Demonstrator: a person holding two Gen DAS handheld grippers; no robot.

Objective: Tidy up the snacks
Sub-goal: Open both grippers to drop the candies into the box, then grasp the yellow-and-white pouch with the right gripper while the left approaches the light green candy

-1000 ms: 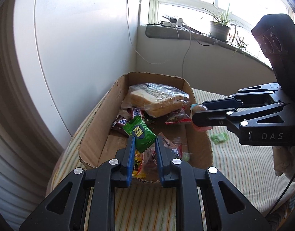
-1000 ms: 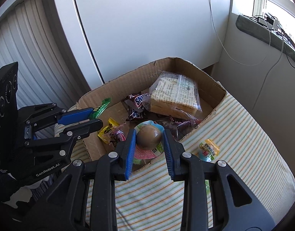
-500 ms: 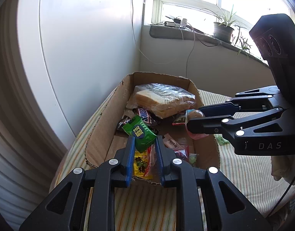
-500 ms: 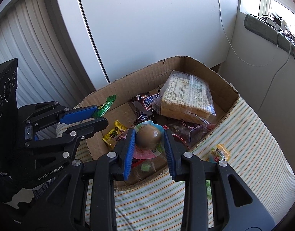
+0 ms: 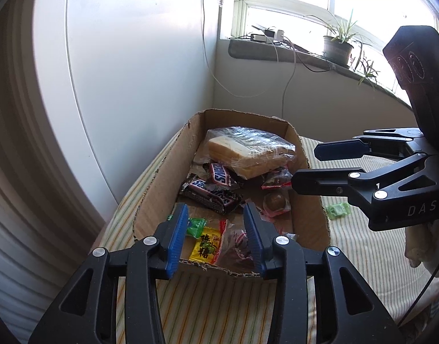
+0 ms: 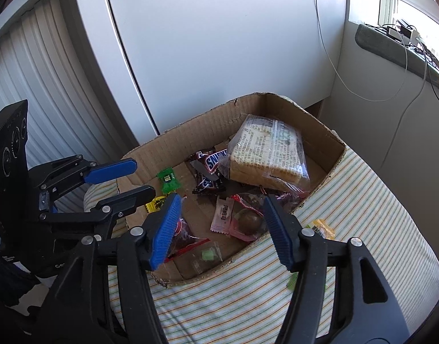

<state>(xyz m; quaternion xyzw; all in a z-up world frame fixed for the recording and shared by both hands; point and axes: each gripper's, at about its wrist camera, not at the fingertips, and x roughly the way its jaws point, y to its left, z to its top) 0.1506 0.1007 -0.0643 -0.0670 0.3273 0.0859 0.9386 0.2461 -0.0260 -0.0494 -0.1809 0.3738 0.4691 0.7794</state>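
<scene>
Cardboard box (image 6: 190,132) is filled; both tools, left (image 5: 216,238) and right (image 6: 220,229), have just been opened, empty; a yellow packet (image 6: 322,229) is seen nearest the right tool.

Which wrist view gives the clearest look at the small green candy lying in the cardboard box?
The right wrist view: the green candy lies fully exposed on the cardboard box floor, wrapper print facing up. In the left wrist view the green candy is partly hidden behind a blue finger pad of the left tongs.

Brown cardboard box (image 6: 319,132), green candy (image 6: 168,180), striped cloth (image 6: 377,200) (green/orange on cream).
</scene>
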